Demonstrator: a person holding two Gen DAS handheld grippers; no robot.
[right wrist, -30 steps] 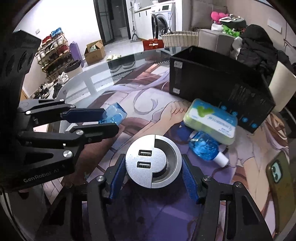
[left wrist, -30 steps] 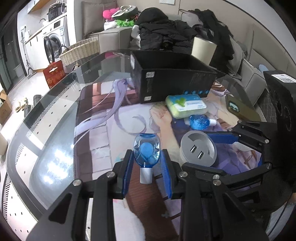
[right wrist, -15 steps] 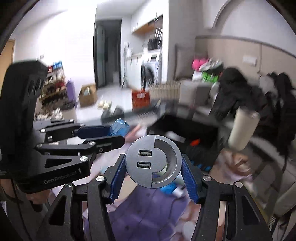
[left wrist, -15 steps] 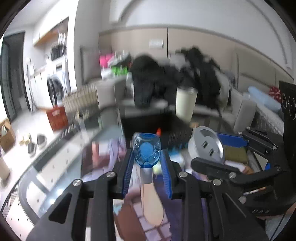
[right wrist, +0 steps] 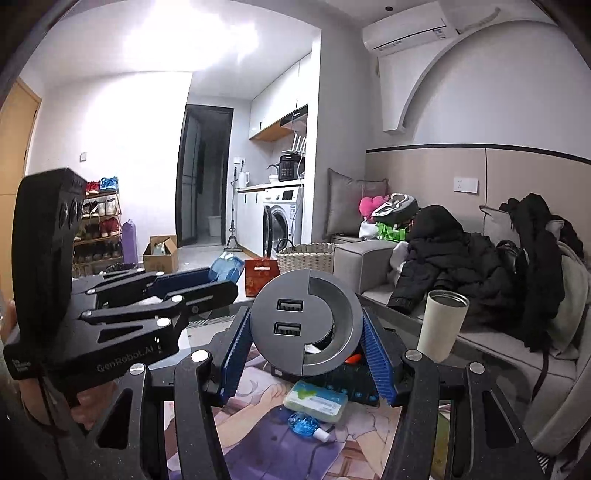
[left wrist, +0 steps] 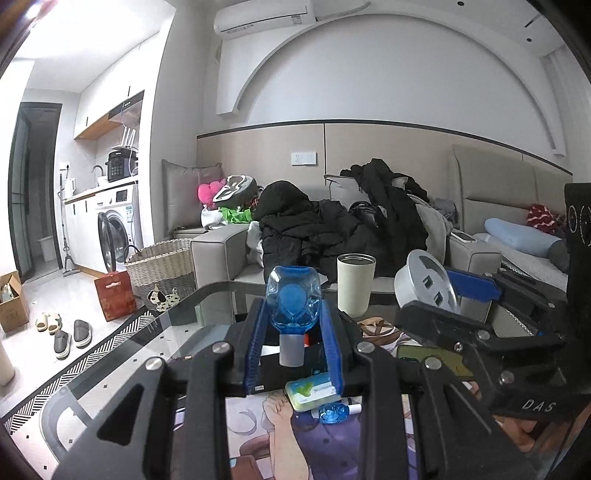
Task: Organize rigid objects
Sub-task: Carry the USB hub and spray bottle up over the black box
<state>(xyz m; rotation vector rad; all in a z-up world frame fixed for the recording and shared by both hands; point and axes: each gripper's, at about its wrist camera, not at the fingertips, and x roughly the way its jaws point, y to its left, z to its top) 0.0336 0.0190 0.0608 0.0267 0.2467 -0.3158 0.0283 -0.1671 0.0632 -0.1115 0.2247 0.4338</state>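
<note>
Left tool (left wrist: 293, 332) I find clamped on a blue bottle (left wrist: 294, 297), centre frame, raised above the worktop (left wrist: 110, 373). Right tool (right wrist: 308, 350) grips a grey USB socket disc (right wrist: 306, 326) at centre. Below them I note a green case (right wrist: 316, 400), a second blue bottle (right wrist: 304, 424) and a black box (left wrist: 295, 369) resting on the worktop.

I am in a lived-in home, in a sitting room that opens onto a laundry nook. A grey sofa (left wrist: 480, 206) piled with dark coats (left wrist: 314, 229) stands behind the glass table (left wrist: 122, 354). A washing machine (right wrist: 282, 221) sits under white cabinets, a wicker basket (left wrist: 162, 269) beside it. Slippers (left wrist: 66, 336) lie on the floor, a shoe rack (right wrist: 99, 225) lines the wall, and an air conditioner (right wrist: 406, 27) hangs high.
</note>
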